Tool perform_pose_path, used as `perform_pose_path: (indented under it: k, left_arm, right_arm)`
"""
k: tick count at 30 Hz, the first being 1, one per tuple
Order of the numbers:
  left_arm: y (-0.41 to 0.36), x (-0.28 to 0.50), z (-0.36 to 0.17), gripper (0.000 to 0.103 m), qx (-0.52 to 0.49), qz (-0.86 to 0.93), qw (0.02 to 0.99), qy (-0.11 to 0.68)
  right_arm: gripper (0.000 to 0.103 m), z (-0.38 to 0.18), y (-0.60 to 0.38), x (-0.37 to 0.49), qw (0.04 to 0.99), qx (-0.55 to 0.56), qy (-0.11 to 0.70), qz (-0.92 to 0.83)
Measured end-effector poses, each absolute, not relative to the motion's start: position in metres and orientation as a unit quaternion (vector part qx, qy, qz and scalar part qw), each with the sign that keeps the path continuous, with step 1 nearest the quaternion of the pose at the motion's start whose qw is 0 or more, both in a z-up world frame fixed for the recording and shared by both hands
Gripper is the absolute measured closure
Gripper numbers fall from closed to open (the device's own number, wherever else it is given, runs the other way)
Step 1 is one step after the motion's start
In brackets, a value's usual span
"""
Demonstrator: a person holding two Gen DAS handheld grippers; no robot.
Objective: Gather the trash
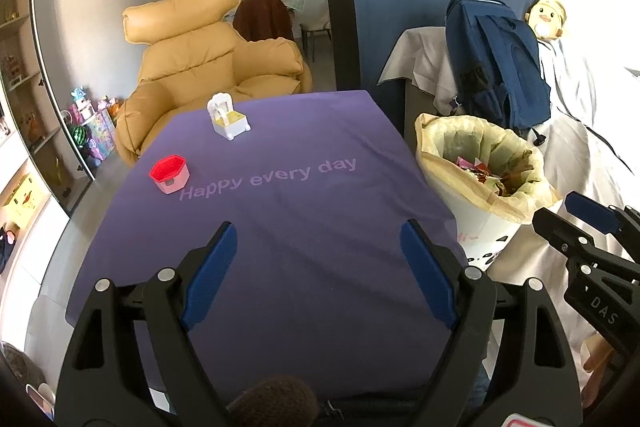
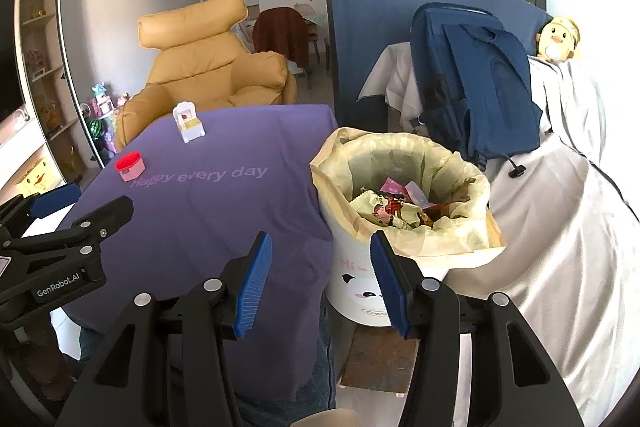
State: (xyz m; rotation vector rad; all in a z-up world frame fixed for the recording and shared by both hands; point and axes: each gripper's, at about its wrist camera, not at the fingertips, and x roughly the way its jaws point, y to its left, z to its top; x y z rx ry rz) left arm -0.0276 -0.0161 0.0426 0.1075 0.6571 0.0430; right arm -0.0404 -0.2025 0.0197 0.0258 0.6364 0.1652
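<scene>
A white trash bin [image 1: 486, 227] [image 2: 352, 267] with a yellowish liner stands right of the purple-covered table [image 1: 280, 219] [image 2: 208, 211]. Crumpled wrappers [image 1: 496, 179] [image 2: 396, 207] lie inside it. My left gripper [image 1: 320, 259] is open and empty over the table's near part. My right gripper [image 2: 320, 267] is open and empty, near the bin's front left rim. The right gripper also shows at the right edge of the left wrist view [image 1: 576, 223]; the left gripper shows at the left of the right wrist view [image 2: 80, 211].
A red and pink small box [image 1: 170, 173] [image 2: 130, 166] and a white toy chair [image 1: 228, 121] [image 2: 188, 123] stand on the table. A tan armchair [image 1: 200, 67] is behind it. A blue backpack [image 2: 472, 87] and a plush duck [image 2: 558, 41] rest on a white-sheeted sofa [image 2: 560, 227].
</scene>
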Motion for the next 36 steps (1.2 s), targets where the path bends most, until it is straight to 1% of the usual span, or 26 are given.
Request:
perform_pose_path:
  k: [36]
  left_arm:
    - [-0.0194, -0.029, 0.0394, 0.024, 0.051, 0.015, 0.943, 0.329]
  right_arm:
    - [0.054, 0.0214, -0.205, -0.0422, 0.946, 0.009, 0.314, 0.076]
